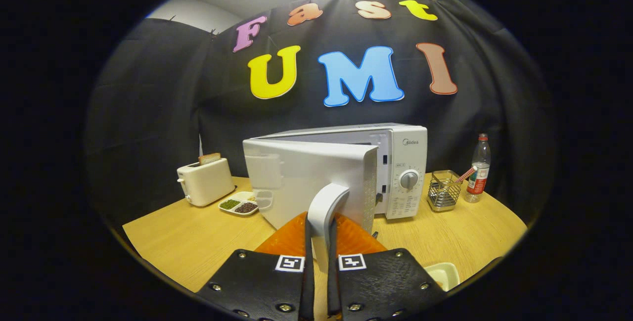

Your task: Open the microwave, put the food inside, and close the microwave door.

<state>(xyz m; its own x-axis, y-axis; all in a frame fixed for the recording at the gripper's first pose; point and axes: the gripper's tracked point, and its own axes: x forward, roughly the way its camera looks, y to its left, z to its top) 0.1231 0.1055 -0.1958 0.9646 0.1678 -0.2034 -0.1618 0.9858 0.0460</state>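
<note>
The white microwave [403, 150] stands on the wooden table [198, 242], its door [301, 172] swung partly open toward me. The door's white handle [326, 197] sits between my fingers, and my gripper [321, 224] is shut on it. A white divided tray of food [240, 205], with green and dark portions, lies on the table left of the microwave, partly behind the door's edge. The oven cavity is hidden by the door.
A cream toaster [205, 180] with a bread slice [209, 158] stands beyond the tray. Right of the microwave are a wire basket [443, 190] and a water bottle [479, 167]. A small white dish [442, 274] lies close to my right finger.
</note>
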